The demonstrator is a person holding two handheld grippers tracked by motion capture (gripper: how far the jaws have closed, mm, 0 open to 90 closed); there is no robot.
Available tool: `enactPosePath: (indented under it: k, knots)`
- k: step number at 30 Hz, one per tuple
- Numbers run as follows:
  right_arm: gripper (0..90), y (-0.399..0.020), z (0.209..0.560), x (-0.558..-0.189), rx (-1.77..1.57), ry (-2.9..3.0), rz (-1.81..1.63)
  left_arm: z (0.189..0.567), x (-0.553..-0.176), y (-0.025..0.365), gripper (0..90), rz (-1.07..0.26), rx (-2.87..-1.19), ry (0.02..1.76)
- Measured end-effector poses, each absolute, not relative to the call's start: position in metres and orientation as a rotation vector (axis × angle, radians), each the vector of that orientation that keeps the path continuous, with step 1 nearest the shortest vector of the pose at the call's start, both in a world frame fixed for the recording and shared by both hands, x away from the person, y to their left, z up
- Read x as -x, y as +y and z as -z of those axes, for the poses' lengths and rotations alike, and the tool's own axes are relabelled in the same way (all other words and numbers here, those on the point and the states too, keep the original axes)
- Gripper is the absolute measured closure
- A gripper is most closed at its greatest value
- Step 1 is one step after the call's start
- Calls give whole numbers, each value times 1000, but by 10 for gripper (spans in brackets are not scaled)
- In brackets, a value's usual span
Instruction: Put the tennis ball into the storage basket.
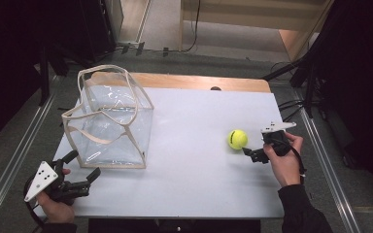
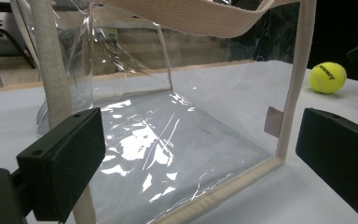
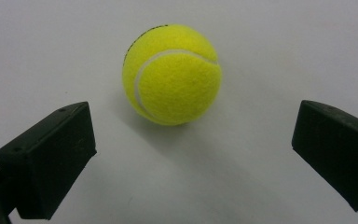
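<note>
Right gripper (image 1: 250,154): jaws spread wide, nothing held | tennis ball (image 3: 171,74) just ahead, centred between jaws, not touching | left gripper (image 1: 80,169): jaws spread, clear bag (image 2: 168,130) close in front, upright on table (image 1: 199,184).

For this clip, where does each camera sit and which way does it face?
High view: above the person's side, looking forward and down on the white table; both hands and tools show.
Left gripper view: rides the left tool, facing the clear bag; its open jaws show.
Right gripper view: rides the right tool, looking down at the tennis ball; its open jaws show.
Shared: the ball appears in all three.
</note>
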State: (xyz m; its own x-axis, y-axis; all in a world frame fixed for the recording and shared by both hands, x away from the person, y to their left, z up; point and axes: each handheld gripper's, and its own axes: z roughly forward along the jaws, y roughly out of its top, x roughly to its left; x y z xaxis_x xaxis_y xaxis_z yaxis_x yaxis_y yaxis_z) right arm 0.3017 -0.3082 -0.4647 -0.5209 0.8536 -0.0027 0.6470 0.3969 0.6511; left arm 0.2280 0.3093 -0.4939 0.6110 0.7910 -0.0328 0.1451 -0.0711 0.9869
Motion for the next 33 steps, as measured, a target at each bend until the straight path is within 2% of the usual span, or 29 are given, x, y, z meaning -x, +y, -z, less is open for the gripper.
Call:
enactPosePath:
  k: [33]
  knots:
    - [0,-280,461,-345,-1274,2517,-709,494,-228,309,13,-643,-1586,803]
